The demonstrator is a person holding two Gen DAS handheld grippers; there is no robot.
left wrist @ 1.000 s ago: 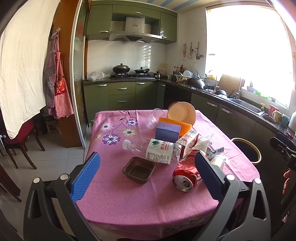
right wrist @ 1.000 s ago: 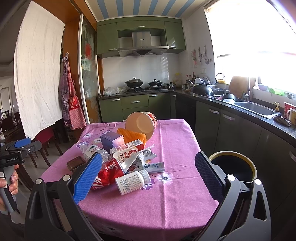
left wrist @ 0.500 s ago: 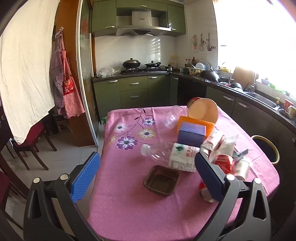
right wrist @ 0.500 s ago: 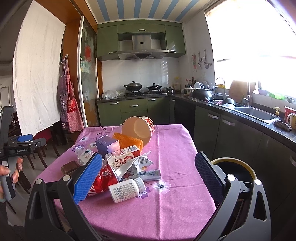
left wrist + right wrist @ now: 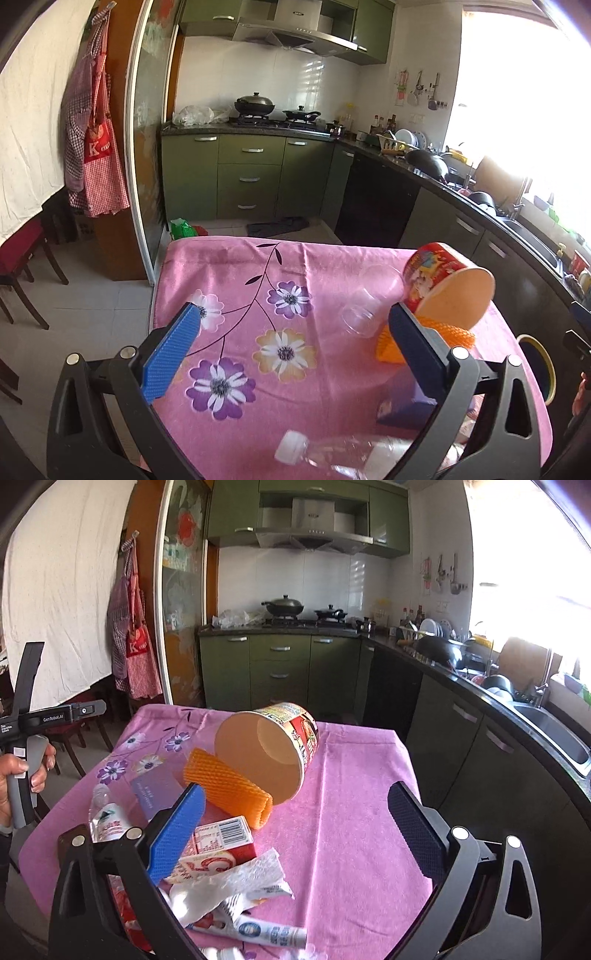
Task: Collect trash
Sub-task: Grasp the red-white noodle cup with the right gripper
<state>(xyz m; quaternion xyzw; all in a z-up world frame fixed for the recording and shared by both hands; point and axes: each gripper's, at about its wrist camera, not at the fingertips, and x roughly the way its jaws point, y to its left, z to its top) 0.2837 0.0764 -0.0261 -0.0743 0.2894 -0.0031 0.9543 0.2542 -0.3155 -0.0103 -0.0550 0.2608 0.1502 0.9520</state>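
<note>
Pink floral tablecloth (image 5: 332,398) fills the left wrist view, where the left gripper (image 5: 291,345) hangs spread and empty beside a tipped noodle cup (image 5: 443,284). From the right wrist, the right gripper (image 5: 295,829), jaws just narrowing slightly with nothing between them, hovers over a milk carton (image 5: 221,843) and wrapper (image 5: 236,886).

Daylight floods from window (image 5: 524,122) at 2 o'clock, blown out; fisheye bends edges; bottle (image 5: 332,456) perhaps motion-blurred.
</note>
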